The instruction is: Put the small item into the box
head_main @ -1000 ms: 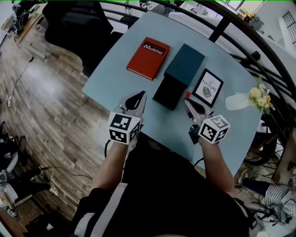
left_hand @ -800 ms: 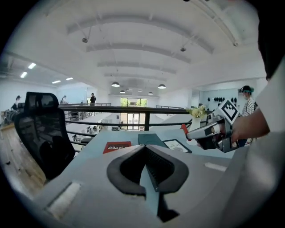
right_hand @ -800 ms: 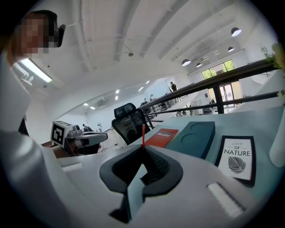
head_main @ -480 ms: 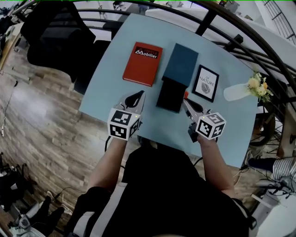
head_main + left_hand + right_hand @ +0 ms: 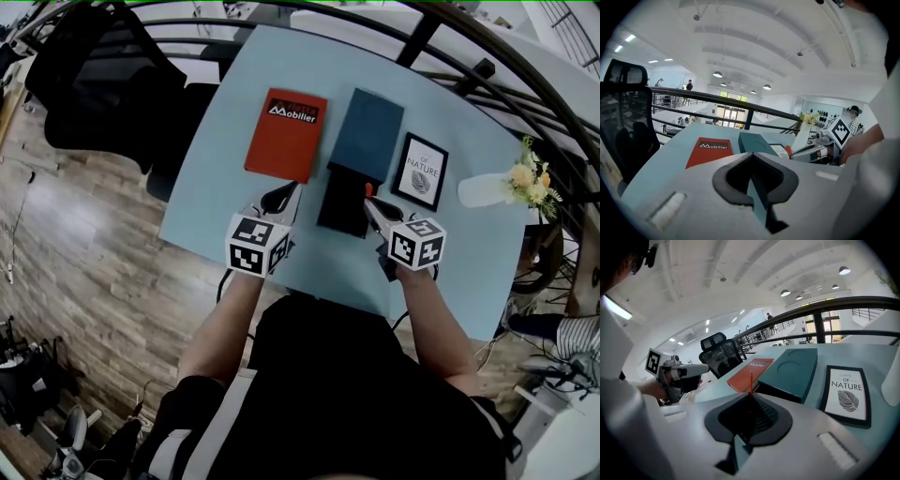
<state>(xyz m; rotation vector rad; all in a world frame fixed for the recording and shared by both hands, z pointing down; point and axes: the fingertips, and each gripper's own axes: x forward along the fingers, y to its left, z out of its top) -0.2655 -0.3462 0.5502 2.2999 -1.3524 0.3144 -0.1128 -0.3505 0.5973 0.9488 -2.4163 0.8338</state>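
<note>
My right gripper (image 5: pixel 369 199) is shut on a small thin red item (image 5: pixel 367 188), whose tip hangs over the right edge of the open black box (image 5: pixel 341 204). In the right gripper view the red item (image 5: pixel 750 380) sticks up from the closed jaw tips (image 5: pixel 750 395). A teal box lid (image 5: pixel 367 134) lies just beyond the black box. Left of the box, my left gripper (image 5: pixel 285 193) is shut with nothing in it, low over the table; in its own view the left gripper (image 5: pixel 752 157) shows its jaws meeting.
A red book (image 5: pixel 286 135) lies at the back left of the light blue table (image 5: pixel 211 178). A framed leaf print (image 5: pixel 420 171) lies right of the lid, and a white vase with flowers (image 5: pixel 511 186) lies farther right. A black chair (image 5: pixel 103 84) stands off the table's left side, and railings run behind.
My right gripper has carried the red item left and forward, from beside the black box to over its right edge. The left gripper has held its place.
</note>
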